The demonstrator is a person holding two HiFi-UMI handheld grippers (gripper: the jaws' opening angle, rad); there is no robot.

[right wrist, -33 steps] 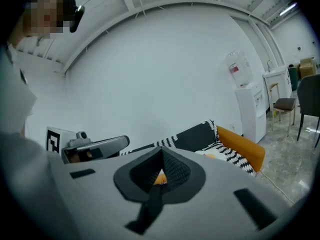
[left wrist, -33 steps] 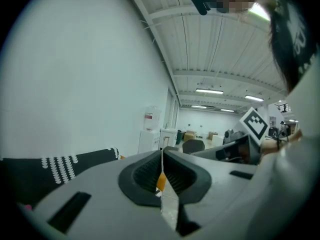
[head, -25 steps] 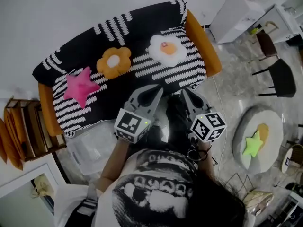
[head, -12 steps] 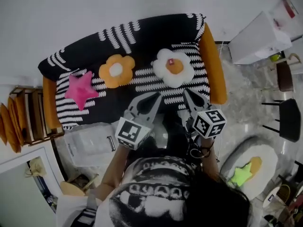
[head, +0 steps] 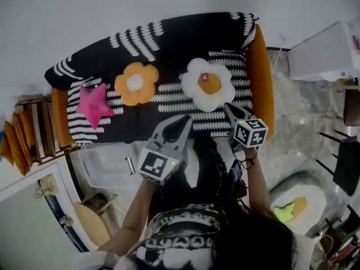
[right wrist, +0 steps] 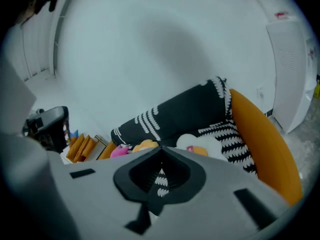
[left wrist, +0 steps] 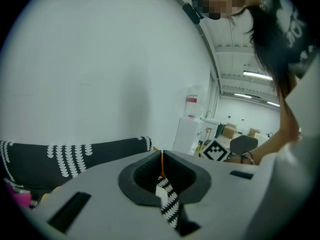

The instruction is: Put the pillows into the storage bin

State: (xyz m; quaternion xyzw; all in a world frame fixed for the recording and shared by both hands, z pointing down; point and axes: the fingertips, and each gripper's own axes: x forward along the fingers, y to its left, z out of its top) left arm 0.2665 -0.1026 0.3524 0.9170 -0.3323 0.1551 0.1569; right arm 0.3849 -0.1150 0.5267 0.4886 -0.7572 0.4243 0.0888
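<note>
Three pillows lie on the black-and-white striped sofa: a pink star at the left, an orange flower in the middle and a white fried-egg pillow at the right. The clear storage bin stands on the floor before the sofa's left end. My left gripper hovers over the sofa's front edge, shut and empty. My right gripper, also shut and empty, points at the seat just below and to the right of the egg pillow. The right gripper view shows the egg pillow, flower and star past the closed tips.
Orange sofa arms bound the seat. A low shelf with orange books stands to the left. At the upper right is a white cabinet. A round white stool at the lower right carries a green star cushion. A black chair stands nearby.
Both grippers have moved forward toward the sofa and lower. The right one now reaches the seat beside the egg pillow. The pillows have not moved.
</note>
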